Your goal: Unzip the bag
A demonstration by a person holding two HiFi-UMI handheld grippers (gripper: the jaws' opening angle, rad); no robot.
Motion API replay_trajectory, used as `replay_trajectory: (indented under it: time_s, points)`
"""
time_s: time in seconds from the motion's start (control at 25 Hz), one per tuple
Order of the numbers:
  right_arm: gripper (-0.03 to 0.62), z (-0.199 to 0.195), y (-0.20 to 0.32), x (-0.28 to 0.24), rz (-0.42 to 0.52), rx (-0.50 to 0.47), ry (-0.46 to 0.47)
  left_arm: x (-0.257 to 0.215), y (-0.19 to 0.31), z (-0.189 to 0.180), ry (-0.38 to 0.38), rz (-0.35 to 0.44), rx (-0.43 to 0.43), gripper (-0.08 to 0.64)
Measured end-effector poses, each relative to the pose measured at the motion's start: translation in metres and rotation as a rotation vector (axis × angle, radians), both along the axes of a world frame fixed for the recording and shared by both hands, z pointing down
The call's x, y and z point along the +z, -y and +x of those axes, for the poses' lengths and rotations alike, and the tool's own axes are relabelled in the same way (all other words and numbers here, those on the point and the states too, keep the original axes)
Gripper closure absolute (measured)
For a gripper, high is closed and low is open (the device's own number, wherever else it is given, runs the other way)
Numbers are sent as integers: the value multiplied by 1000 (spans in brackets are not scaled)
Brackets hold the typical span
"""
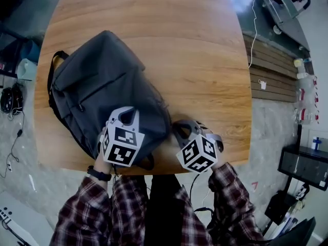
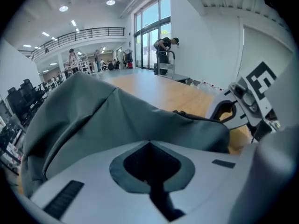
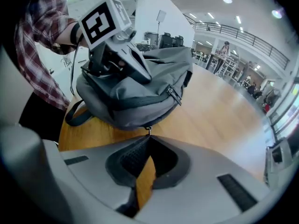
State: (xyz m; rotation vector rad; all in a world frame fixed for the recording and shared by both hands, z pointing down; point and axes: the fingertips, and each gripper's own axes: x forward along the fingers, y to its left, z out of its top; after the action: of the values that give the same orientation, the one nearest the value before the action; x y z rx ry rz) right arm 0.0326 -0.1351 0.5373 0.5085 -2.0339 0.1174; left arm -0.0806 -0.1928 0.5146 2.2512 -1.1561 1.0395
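The bag is lying on the table, stretching away ahead of both pairs of fingertips. The left gripper is holding its fingers pressed together. Their tips are resting against the bag's grey cloth, which is rising just beyond them. No view is showing whether any cloth is caught between them.

The right gripper is sitting beside the bag's near corner. It is pinching a small metal pull that is hanging from the bag's lower edge, right at its fingertips. Behind the tips, a slit between the fingers is showing bare wood. A second pull is lying farther ahead of these fingers, up the bag's side. A strap is looping out to their left.
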Motion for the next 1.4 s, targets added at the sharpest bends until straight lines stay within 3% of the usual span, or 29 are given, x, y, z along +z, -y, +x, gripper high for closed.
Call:
replay_trajectory:
  time_s: [0.24, 0.4, 0.44, 0.52, 0.68, 0.8, 0.88, 1.08, 1.24, 1.4]
  points:
    - [580, -17, 43, 2, 79, -92, -36, 2, -19, -18, -57, -83, -212, 554]
    - [581, -29, 60, 3, 103, -103, -36, 2, -26, -19, -171, -189, -297, 554]
    - [581, -30, 61, 3, 101, -96, -30, -1, -28, -16, -202, -214, -271, 554]
    - [581, -30, 59, 1, 88, -79, -11, -14, -28, -3, -214, -195, -120, 554]
    - [581, -31, 53, -4, 77, -51, 12, -38, -16, 38, -129, -17, 254, 554]
    - [581, -28, 46, -3, 55, -27, 13, -21, -9, 57, -41, -14, 429, 554]
    - [581, -23, 38, -1, 41, -12, 4, -9, -10, 62, -25, -40, 506, 554]
    - [581, -11, 14, -2, -8, 48, 8, 1, -3, 68, -67, -110, 509, 554]
    - [581, -6, -20, -4, -55, 100, 23, 4, 7, 72, -65, -111, 491, 554]
    - [581, -10, -57, -15, -80, 145, 67, 5, 30, 71, -58, -107, 418, 554]
